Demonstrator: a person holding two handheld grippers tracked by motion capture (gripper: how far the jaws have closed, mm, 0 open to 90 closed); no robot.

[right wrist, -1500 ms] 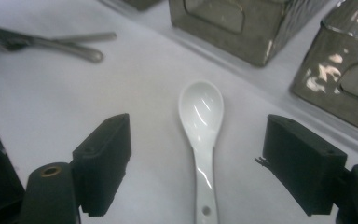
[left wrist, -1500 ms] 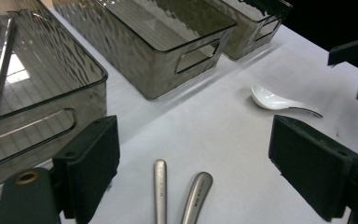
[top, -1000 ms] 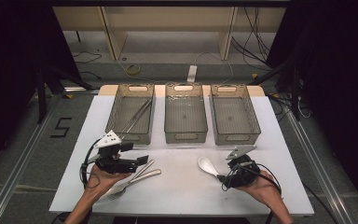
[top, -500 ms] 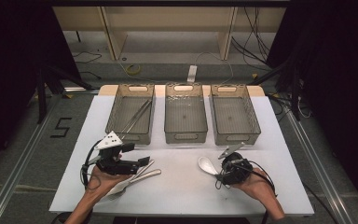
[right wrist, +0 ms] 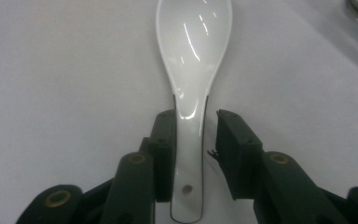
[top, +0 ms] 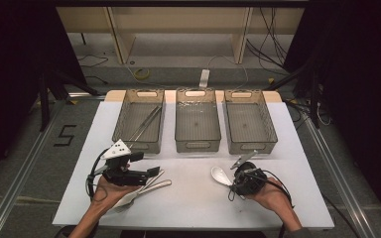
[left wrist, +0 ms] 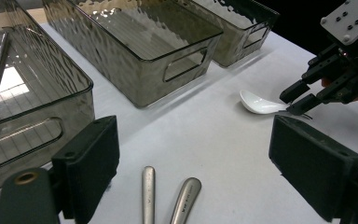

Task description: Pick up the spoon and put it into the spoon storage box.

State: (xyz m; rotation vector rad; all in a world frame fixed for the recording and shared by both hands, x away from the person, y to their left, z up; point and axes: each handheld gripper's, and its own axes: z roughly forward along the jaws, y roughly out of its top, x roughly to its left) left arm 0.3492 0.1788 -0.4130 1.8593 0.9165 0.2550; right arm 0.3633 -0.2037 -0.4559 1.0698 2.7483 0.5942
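Observation:
A white ceramic spoon (right wrist: 193,60) lies on the white table (top: 193,208), bowl pointing away from my right gripper (right wrist: 196,123). Its handle runs between my right jaws, which have just been closing. The left pad is at the handle's edge, while a narrow gap still shows at the right pad. In the high view the spoon (top: 220,175) sits just left of the right gripper (top: 238,179). My left gripper (left wrist: 193,144) is wide open and holds nothing. It hovers over two metal utensil handles (left wrist: 148,193) at the front left (top: 151,187).
Three smoky clear bins stand in a row at the back of the table: the left bin (top: 124,116) holds long metal tongs (top: 146,124), the middle bin (top: 197,144) and right bin (top: 268,124) look bare. Dark floor and cables surround the table.
The right gripper has edged left onto the spoon's handle and its jaws have narrowed around it. The left hand and the metal utensils have stayed put.

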